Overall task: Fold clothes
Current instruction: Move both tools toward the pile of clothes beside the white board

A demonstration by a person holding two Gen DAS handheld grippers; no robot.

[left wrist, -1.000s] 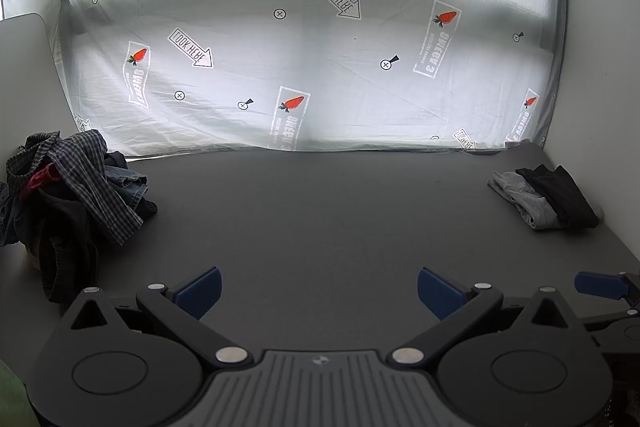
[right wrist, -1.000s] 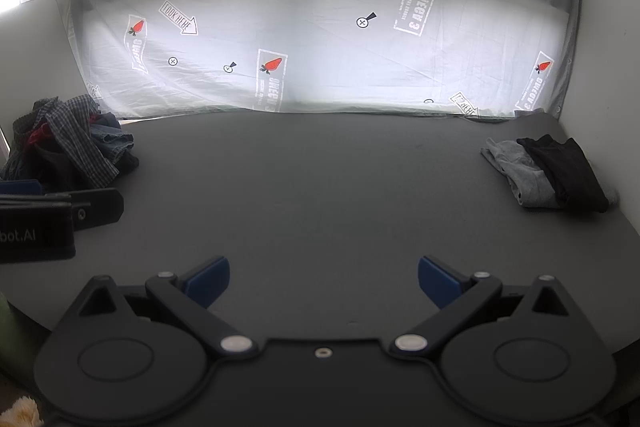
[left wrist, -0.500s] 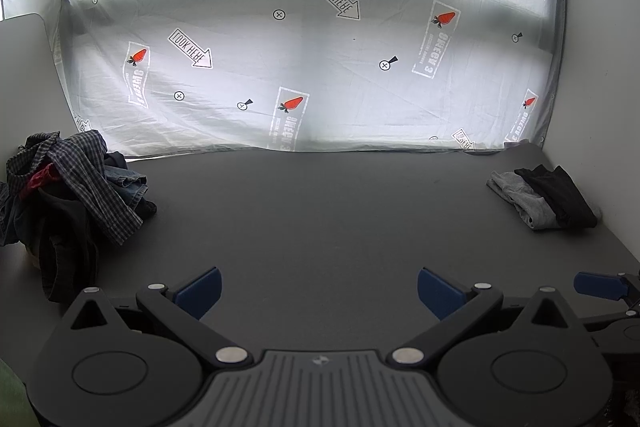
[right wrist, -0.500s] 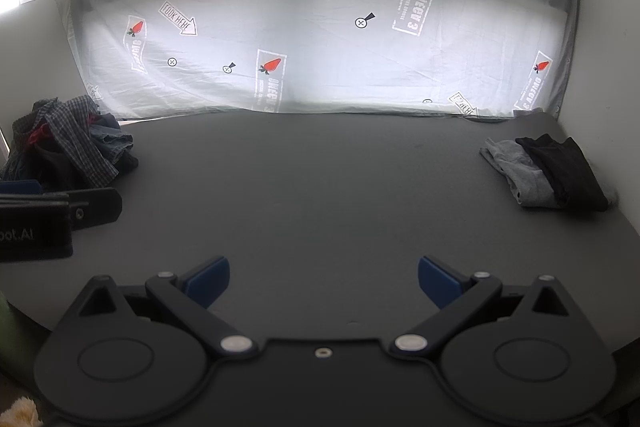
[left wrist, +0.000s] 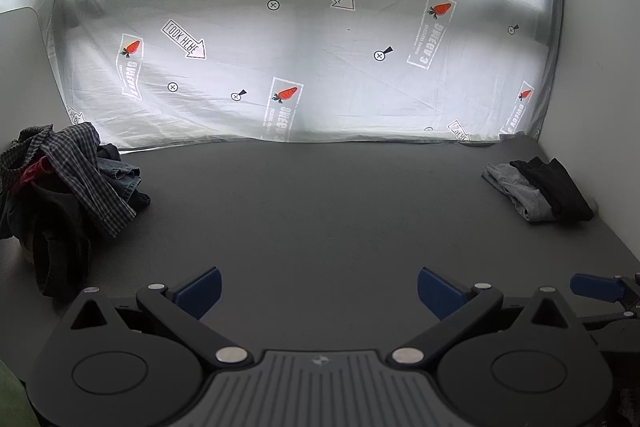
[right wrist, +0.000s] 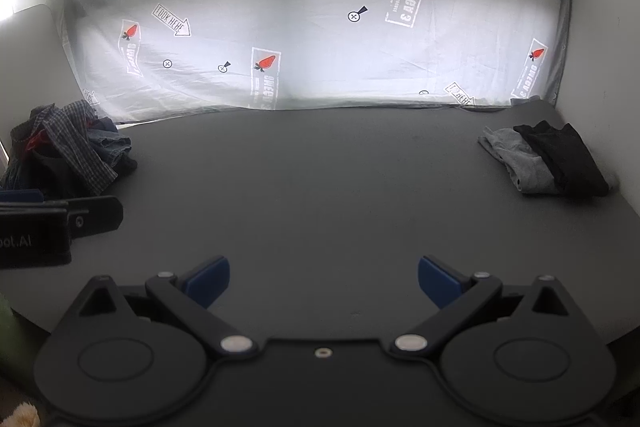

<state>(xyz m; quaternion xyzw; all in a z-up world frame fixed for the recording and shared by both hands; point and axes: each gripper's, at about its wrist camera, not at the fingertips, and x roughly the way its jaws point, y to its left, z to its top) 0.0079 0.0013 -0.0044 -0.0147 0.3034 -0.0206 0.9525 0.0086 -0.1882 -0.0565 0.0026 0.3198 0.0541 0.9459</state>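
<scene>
A heap of unfolded clothes [left wrist: 60,195] with a checked shirt on top lies at the table's left; it also shows in the right wrist view [right wrist: 68,151]. Folded grey and black garments [left wrist: 540,189] lie at the far right, also seen in the right wrist view [right wrist: 548,159]. My left gripper [left wrist: 319,287] is open and empty over the near table. My right gripper [right wrist: 323,277] is open and empty too. Each gripper shows at the edge of the other's view: the right one [left wrist: 600,289], the left one [right wrist: 60,223].
The dark grey table [left wrist: 320,211] runs between the two clothes piles. A white printed sheet [left wrist: 304,39] hangs behind it. White walls [left wrist: 600,67] close both sides.
</scene>
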